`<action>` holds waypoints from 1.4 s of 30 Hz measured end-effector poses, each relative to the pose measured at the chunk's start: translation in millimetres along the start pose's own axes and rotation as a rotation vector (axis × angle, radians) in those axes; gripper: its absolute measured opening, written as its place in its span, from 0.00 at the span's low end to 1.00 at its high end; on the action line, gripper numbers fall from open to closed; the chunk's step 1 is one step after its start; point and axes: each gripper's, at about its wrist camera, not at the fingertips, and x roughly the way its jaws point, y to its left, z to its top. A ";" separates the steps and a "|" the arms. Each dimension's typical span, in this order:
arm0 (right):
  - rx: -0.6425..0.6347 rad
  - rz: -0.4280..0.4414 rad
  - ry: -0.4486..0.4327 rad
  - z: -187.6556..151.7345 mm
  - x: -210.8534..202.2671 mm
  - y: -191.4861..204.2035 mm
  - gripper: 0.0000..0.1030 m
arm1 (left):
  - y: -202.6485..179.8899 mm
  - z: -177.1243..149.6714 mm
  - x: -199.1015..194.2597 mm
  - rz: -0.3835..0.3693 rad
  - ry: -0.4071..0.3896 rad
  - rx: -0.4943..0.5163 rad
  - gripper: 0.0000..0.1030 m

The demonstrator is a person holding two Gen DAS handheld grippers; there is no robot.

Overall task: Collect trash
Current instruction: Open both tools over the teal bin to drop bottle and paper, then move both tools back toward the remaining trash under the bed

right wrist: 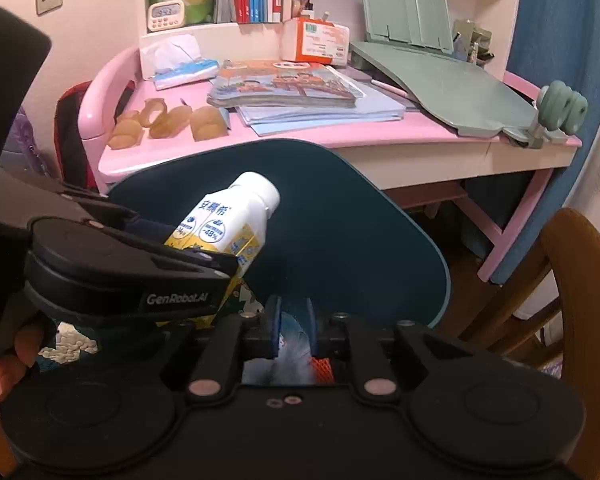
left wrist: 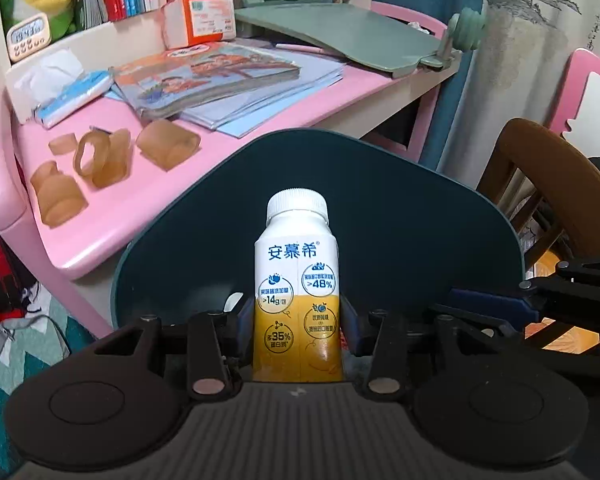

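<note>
Item: yogurt drink bottle (left wrist: 296, 280), white cap, white-and-yellow label. Location: clamped low on its body in the left gripper (left wrist: 294, 320), held in front of the dark teal chair back (left wrist: 400, 220); in the right view it leans cap-forward.

Right gripper (right wrist: 292, 322): jaws narrow, nothing clearly between them; below the chair back.

Progress, as judged: one piece of trash picked up, not yet binned; no bin visible. Possibly left: amber plastic pieces (left wrist: 100, 160) on the pink desk (left wrist: 148, 208) behind the chair back.
</note>
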 end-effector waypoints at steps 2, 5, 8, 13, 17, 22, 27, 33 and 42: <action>0.005 0.004 -0.001 -0.3 -0.2 -0.1 0.24 | 1.1 -1.3 -2.9 0.003 -0.013 0.001 0.47; -0.002 0.003 -0.001 -0.5 -0.9 2.2 0.25 | 1.8 -1.9 -8.1 0.007 -0.029 0.003 0.58; -0.008 -0.004 -0.003 -0.1 -5.1 4.7 0.26 | 3.6 -2.9 -16.0 -0.004 -0.041 0.006 0.58; -0.007 -0.002 -0.024 -0.2 -21.9 9.1 0.27 | 8.8 -7.8 -39.0 -0.010 -0.071 -0.005 0.63; -0.012 0.007 -0.047 -1.2 -41.4 16.6 0.29 | 15.0 -13.7 -61.8 -0.008 -0.093 -0.012 0.63; -0.028 0.023 -0.075 -3.2 -66.8 30.9 0.39 | 29.7 -27.3 -93.3 0.001 -0.118 -0.036 0.64; -0.052 0.045 -0.105 -6.1 -89.2 52.3 0.42 | 49.8 -47.6 -121.8 0.016 -0.139 -0.045 0.67; -0.086 0.086 -0.120 -13.3 -107.5 85.9 0.44 | 79.6 -82.1 -155.6 0.033 -0.148 -0.064 0.68; -0.142 0.220 -0.123 -24.9 -112.7 156.4 0.47 | 142.3 -146.9 -202.5 0.071 -0.150 -0.113 0.78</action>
